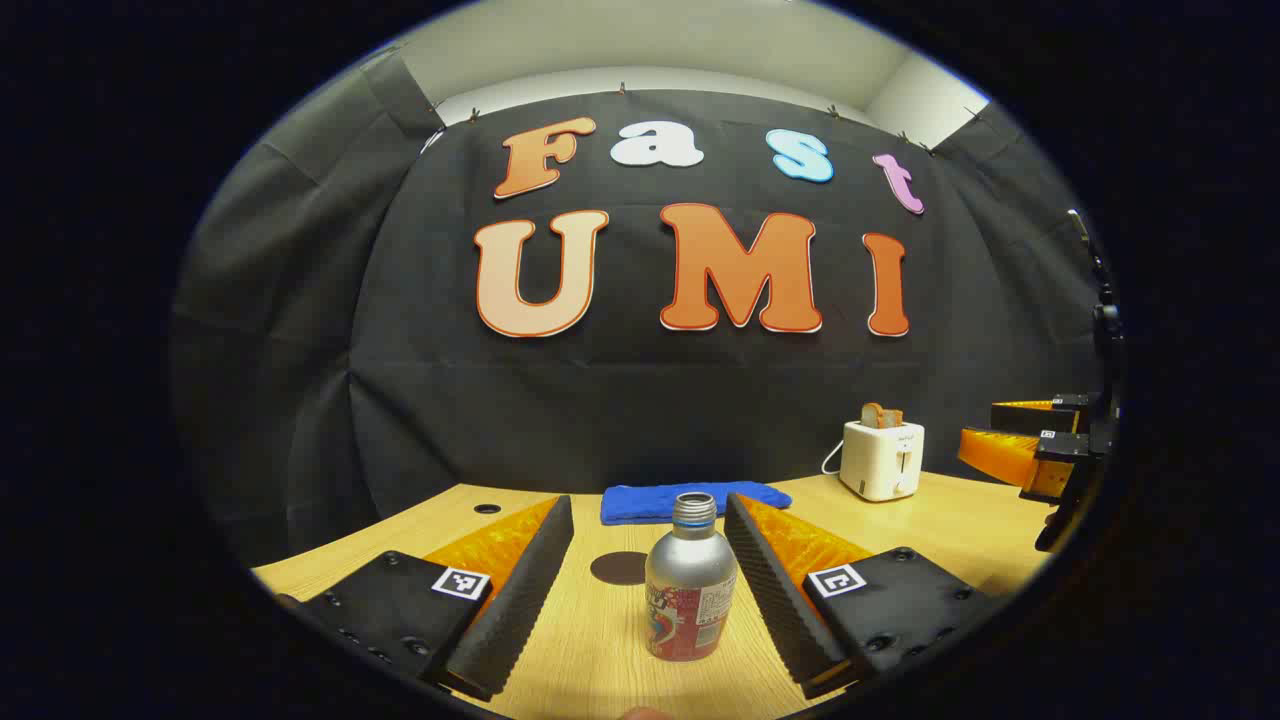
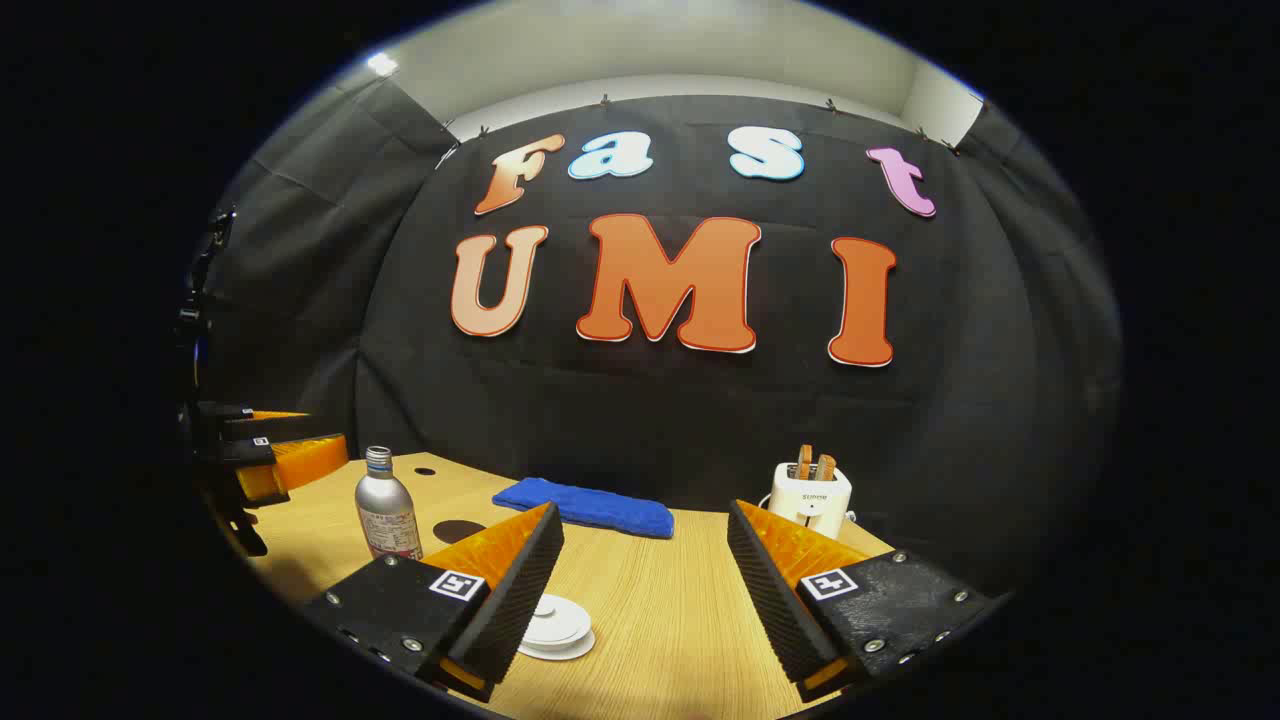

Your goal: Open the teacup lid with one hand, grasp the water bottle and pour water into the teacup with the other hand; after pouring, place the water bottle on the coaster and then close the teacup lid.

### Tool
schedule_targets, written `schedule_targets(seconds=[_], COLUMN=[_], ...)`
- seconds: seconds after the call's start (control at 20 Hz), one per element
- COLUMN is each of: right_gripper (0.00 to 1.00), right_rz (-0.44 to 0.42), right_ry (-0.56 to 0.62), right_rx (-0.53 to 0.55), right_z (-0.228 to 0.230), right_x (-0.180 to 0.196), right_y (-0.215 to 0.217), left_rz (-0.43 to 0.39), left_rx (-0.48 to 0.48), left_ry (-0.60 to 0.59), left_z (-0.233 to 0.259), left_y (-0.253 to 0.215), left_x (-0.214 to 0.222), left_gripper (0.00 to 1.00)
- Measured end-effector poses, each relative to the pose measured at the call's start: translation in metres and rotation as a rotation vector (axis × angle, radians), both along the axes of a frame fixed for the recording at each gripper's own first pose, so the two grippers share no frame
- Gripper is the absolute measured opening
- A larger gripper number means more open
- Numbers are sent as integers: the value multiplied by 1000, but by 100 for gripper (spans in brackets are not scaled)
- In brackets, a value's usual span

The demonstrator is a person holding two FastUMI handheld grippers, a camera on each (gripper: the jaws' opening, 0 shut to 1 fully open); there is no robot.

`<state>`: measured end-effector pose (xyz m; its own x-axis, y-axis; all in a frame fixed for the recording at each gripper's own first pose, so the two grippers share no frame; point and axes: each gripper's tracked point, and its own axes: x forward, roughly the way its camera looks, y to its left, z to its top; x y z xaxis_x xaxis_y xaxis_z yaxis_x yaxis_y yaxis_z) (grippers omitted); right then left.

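Water bottle (image 1: 690, 585), uncapped, upright at 6 o'clock between the released left gripper (image 1: 648, 590) fingers, coaster (image 1: 618, 567) just behind at 11; lidded teacup (image 2: 555, 625) at 7 o'clock under the released right gripper (image 2: 645, 600): centre each, then close squarely.

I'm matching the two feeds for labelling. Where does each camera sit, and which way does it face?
Left gripper view: rides on the left hand-held gripper, low over the table, facing the bottle standing between its open fingers; the right hand-held gripper shows at the right edge.
Right gripper view: rides on the right hand-held gripper, facing the wall, teacup lid by its left finger; the left one shows far left.
Shared: bottle, blue cloth, toaster, coaster.
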<state>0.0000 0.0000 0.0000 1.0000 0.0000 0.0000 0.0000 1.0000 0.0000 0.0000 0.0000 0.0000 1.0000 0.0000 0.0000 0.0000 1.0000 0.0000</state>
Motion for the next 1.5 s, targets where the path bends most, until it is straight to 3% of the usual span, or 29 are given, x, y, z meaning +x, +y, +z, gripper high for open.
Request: schedule_targets(seconds=[1.0, 1.2, 1.5], right_gripper=[99, 99, 99], right_rz=[65, 131, 162], right_ry=[32, 92, 180], right_rx=[2, 45, 27], right_z=[-15, -35, -70], right_x=[5, 7, 9], right_y=[24, 43, 53], left_rz=[-30, -50, -54], left_rx=[12, -14, -23], left_ry=[66, 115, 196], left_z=[-26, -45, -76], left_y=[-12, -20, -23], left_x=[5, 8, 16], left_gripper=[100, 100, 100])
